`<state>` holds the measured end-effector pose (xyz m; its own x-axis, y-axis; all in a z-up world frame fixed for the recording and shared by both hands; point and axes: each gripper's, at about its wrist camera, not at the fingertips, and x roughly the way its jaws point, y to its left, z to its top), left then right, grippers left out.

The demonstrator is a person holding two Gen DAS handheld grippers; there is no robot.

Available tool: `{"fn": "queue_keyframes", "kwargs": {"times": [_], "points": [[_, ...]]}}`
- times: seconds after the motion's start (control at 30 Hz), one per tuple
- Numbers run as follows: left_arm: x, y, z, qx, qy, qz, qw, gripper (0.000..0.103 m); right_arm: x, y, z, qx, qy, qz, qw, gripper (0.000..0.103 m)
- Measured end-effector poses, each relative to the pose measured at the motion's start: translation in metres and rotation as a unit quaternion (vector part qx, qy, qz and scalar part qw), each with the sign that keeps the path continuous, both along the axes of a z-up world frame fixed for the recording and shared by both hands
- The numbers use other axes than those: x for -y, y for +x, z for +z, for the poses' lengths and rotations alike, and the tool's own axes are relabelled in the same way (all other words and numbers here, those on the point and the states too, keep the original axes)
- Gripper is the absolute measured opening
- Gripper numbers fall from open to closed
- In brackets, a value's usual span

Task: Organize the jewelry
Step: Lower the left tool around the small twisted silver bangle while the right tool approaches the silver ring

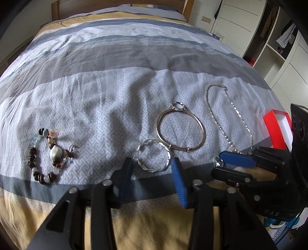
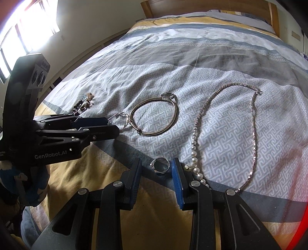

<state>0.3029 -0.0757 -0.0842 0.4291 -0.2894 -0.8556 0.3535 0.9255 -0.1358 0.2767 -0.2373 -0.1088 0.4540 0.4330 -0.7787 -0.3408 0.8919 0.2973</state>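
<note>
A: Left to right on the bed (image 1: 96,107)?
B: Beaded bracelet (image 1: 48,152) far left. The left gripper (image 1: 152,165) lies low, jaws spread around the twisted silver bangle (image 1: 153,156).
A: And right?
B: The right gripper (image 2: 156,167), level, jaws spread, brackets a ring (image 2: 160,165) lying flat; the necklace (image 2: 227,134) runs near-to-far just beside.

Left wrist view: sits behind left hand-held gripper (image 1: 152,173), low over foot of bed (image 1: 134,67), faces headboard (image 1: 119,7); twisted silver bangle (image 1: 153,155) just ahead between its fingers, wardrobe (image 1: 250,28) far right. Right wrist view: behind right hand-held gripper (image 2: 156,175), equally low and close, faces headboard (image 2: 207,5), angled slightly left; window (image 2: 28,23) far left. Shared: bed, twisted silver bangle (image 2: 119,120), plain bangle (image 1: 181,130) (image 2: 154,117), chain necklace (image 1: 221,119) (image 2: 254,123), beaded bracelet (image 1: 48,150) (image 2: 82,104). Each view catches other hand-held gripper at its edge (image 1: 221,163) (image 2: 113,125).
</note>
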Motion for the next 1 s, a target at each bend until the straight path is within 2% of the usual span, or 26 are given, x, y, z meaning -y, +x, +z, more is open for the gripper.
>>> {"fn": "queue_keyframes", "kwargs": {"times": [0.23,0.67,0.77,0.87,1.0], "points": [[-0.006,0.002,0.002,-0.001,-0.013,0.009,0.9999,0.041,0.0,0.0,-0.001,0.001,0.002,-0.001,1.0,0.031],[0.016,0.015,-0.008,0.002,0.039,-0.015,0.9991,0.045,0.0,0.0,-0.002,0.003,0.0,0.0,1.0,0.031],[0.015,0.012,-0.009,0.009,0.036,-0.011,0.9993,0.045,0.0,0.001,-0.002,0.004,-0.007,-0.002,1.0,0.021],[0.011,0.008,-0.008,0.016,0.033,-0.005,0.9993,0.04,-0.001,0.0,0.0,0.006,-0.012,0.002,1.0,0.021],[0.007,-0.003,-0.003,0.026,0.034,-0.002,0.9991,0.039,-0.003,-0.005,0.004,0.009,-0.017,0.005,1.0,0.021]]}}
